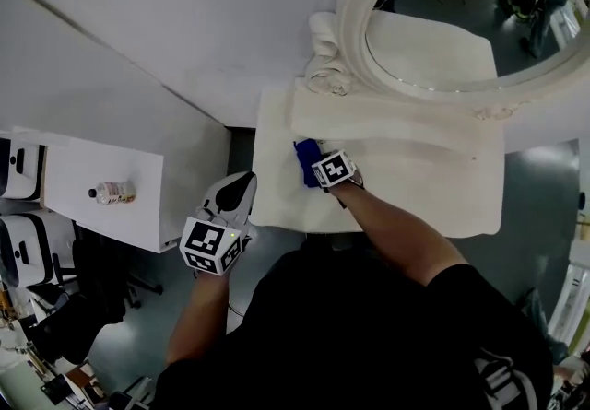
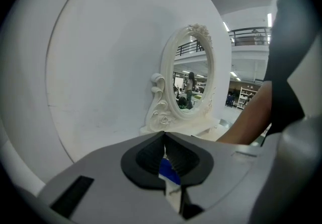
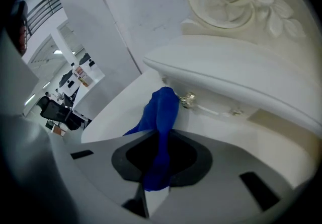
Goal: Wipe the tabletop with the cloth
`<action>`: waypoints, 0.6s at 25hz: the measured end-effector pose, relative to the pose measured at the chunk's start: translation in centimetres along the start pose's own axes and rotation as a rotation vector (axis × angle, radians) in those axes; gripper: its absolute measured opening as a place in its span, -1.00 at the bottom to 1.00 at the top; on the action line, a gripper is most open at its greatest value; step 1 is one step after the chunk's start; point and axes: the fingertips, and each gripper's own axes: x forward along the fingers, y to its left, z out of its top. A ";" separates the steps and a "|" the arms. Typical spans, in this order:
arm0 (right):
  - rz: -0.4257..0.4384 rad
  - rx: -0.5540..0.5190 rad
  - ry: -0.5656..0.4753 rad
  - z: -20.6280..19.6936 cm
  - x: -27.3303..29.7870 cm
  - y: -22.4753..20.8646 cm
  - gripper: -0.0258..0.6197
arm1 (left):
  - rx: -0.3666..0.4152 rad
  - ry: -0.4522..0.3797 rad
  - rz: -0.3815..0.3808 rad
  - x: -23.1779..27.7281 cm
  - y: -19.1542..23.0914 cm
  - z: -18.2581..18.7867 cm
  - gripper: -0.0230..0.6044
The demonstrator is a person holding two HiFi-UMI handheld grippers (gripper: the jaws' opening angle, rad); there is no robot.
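The blue fabric cloth [image 3: 160,117] is clamped in the right gripper [image 3: 158,167], whose jaws are pressed onto a bunched fold of it. It sits on the white tabletop [image 1: 415,187] towards its left edge.

Nearest the person, the left gripper [image 1: 238,189] hangs off the tabletop, just outside its front-left corner. Its jaws are drawn together with nothing held, so it plays no part yet.

Further in, the right gripper reaches from the front edge with the cloth ahead of it. The cloth is gathered into a narrow strip, and its long axis runs front to back along the jaws. Its free end points at the back, where it comes up to the raised cream mirror base [image 1: 396,118] beside a small metal knob [image 3: 188,99]. Behind that stands the oval mirror in an ornate cream frame [image 1: 355,30].

The wiping step looks to be under way at the left end. Most of the tabletop to the right shows nothing of how far it has been covered. The next move probably calls for pressing the cloth flat and sweeping it rightwards along the base, clear of the knob. A strip this narrow will cover little per pass.
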 end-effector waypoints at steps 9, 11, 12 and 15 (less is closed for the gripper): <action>-0.088 0.118 -0.010 -6.0 -5.5 -10.8 -0.76 | 0.049 0.001 -0.099 6.8 -7.1 2.7 -0.89; -0.111 0.143 -0.016 -7.4 -6.8 -13.4 -0.76 | 0.058 0.003 -0.121 8.2 -8.7 3.2 -0.89; -0.123 0.155 -0.018 -8.2 -7.5 -14.6 -0.76 | 0.062 0.005 -0.132 9.0 -9.5 3.4 -0.89; -0.153 0.188 -0.018 -10.7 -9.8 -18.2 -0.76 | 0.070 0.011 -0.161 11.1 -12.1 3.9 -0.89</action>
